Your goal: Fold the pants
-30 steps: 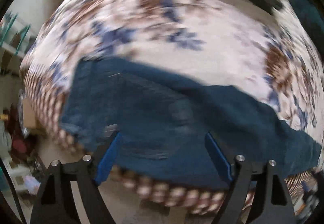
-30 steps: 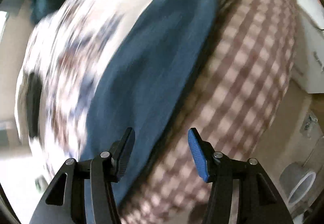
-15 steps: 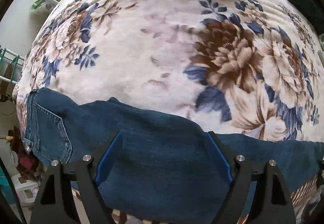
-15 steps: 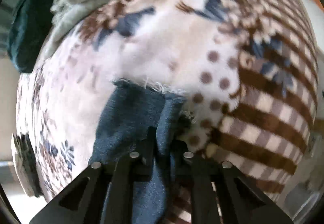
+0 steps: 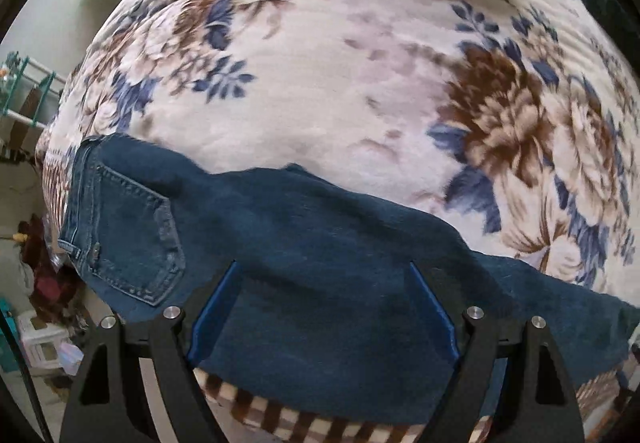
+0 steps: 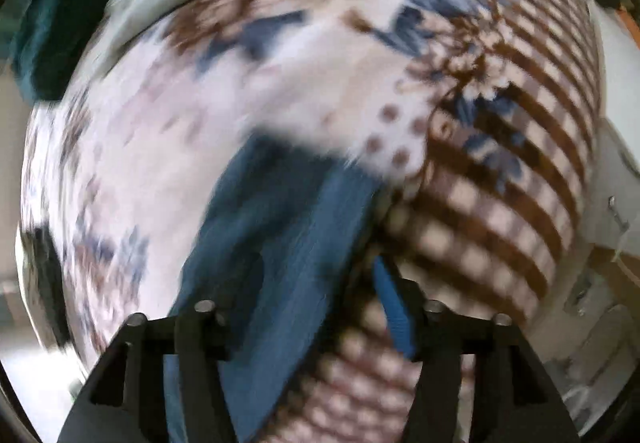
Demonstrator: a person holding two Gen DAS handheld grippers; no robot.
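Jeans [image 5: 320, 243] flat on blanket [image 5: 340, 83], both jaws apart

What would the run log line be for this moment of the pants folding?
task: fold pants | jeans flat on floral blanket | left tool open above jeans | right tool open at leg end, blurred | fold not made

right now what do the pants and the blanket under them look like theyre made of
Pants: dark blue denim, matte; contrast stitching around the back pocket shows it. Blanket: likely plush fleece, with a soft fuzzy nap, printed flowers and a brown checked border.
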